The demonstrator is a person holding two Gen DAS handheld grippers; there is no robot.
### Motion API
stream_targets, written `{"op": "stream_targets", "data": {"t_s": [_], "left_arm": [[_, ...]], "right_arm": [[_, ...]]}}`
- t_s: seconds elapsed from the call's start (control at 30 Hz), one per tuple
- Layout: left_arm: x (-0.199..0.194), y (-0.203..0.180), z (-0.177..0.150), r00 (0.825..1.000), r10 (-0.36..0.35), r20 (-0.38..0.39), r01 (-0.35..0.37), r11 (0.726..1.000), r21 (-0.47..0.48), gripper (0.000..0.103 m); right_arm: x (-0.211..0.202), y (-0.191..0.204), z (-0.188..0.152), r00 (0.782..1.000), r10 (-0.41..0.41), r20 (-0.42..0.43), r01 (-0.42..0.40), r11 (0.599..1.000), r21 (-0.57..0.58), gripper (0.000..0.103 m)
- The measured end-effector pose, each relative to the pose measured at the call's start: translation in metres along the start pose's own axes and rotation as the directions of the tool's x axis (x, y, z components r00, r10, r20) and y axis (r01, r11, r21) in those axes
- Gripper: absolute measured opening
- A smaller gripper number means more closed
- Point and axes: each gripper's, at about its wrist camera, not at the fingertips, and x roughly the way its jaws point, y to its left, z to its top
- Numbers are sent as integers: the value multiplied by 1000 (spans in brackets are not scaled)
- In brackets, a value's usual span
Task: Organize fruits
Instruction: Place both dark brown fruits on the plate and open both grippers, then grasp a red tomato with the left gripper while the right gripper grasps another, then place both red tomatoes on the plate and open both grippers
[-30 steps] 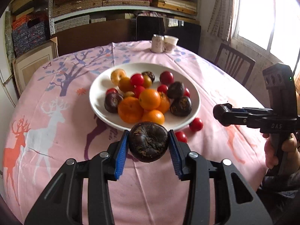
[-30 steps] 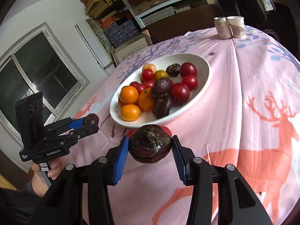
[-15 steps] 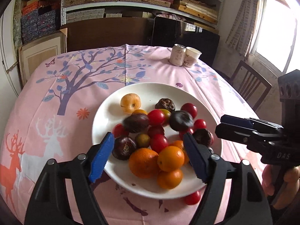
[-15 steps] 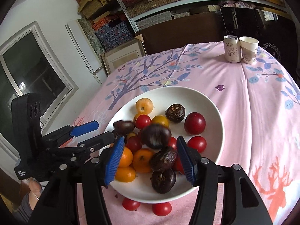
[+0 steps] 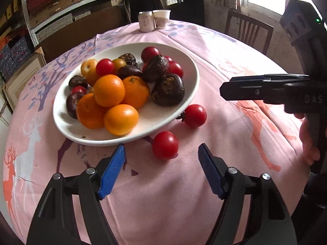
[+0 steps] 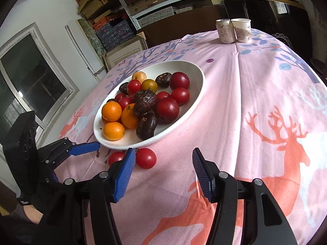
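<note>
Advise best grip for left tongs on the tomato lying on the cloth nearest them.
Take the nearer tomato across its widest middle, coming from the table edge side. It is round and smooth, so off-centre pads may slip. The left tongs, now closing with nothing between them, already face it; the plate blocks the far-left side.

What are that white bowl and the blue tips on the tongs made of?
The bowl looks like glazed ceramic: smooth, glossy white with soft highlights on its rim, though hard plastic cannot be excluded. The blue pads on the fingers look like matte rubber or soft plastic, with fine ridges moulded across their faces.
</note>
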Motion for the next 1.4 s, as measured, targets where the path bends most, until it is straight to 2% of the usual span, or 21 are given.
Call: {"op": "stream_targets", "data": {"t_s": [0.03, 0.07, 0.1, 0.13, 0.23, 0.37, 0.57, 0.63, 0.67, 0.7, 0.83, 0.9, 1.0, 1.1, 1.3, 1.33, 1.37, 1.4], "left_arm": [[6, -2, 0, 1000, 19, -8, -19, 1000, 13, 55], [13, -2, 1, 999, 27, -27, -27, 1000, 14, 51], [14, 3, 2, 1000, 4, -28, -4, 1000, -14, 47], [14, 6, 4, 999, -19, -32, 18, 999, -35, 26], [9, 12, 3, 999, -21, -27, 19, 997, -74, 26], [-15, 20, -8, 999, -48, 21, 50, 993, -109, 26], [-47, 29, -25, 997, -56, 59, 63, 990, -128, 26], [-51, 32, -28, 997, -53, 61, 61, 989, -135, 26], [-51, 34, -30, 997, -53, 60, 61, 988, -142, 26], [-52, 36, -32, 997, -50, 61, 58, 987, -149, 26], [-56, 44, -34, 996, -53, 74, 66, 981, -180, 26], [-62, 49, -32, 994, -54, 99, 72, 979, -190, 26], [-71, 59, -16, 988, -48, 145, 77, 978, -196, 26], [-74, 69, 13, 983, -29, 182, 64, 979, -191, 26], [-49, 95, 73, 982, 6, 188, 36, 975, -218, 27], [-42, 100, 79, 984, 16, 179, 26, 973, -227, 34], [-35, 104, 83, 985, 34, 167, 7, 970, -241, 42], [-30, 109, 85, 986, 62, 157, -18, 963, -268, 60]], "right_arm": [[-1, 1, -2, 1000, -1, -1, 1, 1000, -6, 59], [-1, 3, -3, 1000, -6, -3, 6, 1000, -13, 59], [-1, 4, -4, 1000, -12, -6, 11, 1000, -20, 59], [0, 5, -5, 1000, -16, -11, 16, 999, -27, 59], [3, 8, -6, 999, -24, -33, 22, 998, -50, 59], [15, 24, -8, 997, -42, -70, 32, 990, -134, 59], [48, 54, -5, 985, -112, -129, 74, 961, -268, 59], [58, 58, -3, 982, -119, -149, 75, 959, -274, 49], [61, 58, -3, 979, -124, -159, 78, 959, -273, 35], [61, 58, -2, 979, -132, -155, 86, 958, -272, 30], [50, 58, -5, 983, -106, -150, 65, 965, -253, 29], [37, 57, -5, 987, -65, -144, 31, 974, -225, 29], [15, 53, 13, 995, 2, -102, -19, 985, -172, 29], [6, 48, 46, 998, 6, -57, -14, 990, -140, 29], [35, 41, 106, 999, 4, -32, -7, 996, -91, 32], [42, 40, 112, 999, 4, -33, -6, 997, -81, 32], [47, 40, 116, 999, 1, -34, -4, 997, -78, 44], [49, 39, 117, 1000, -22, -22, 20, 997, -70, 58]]}}
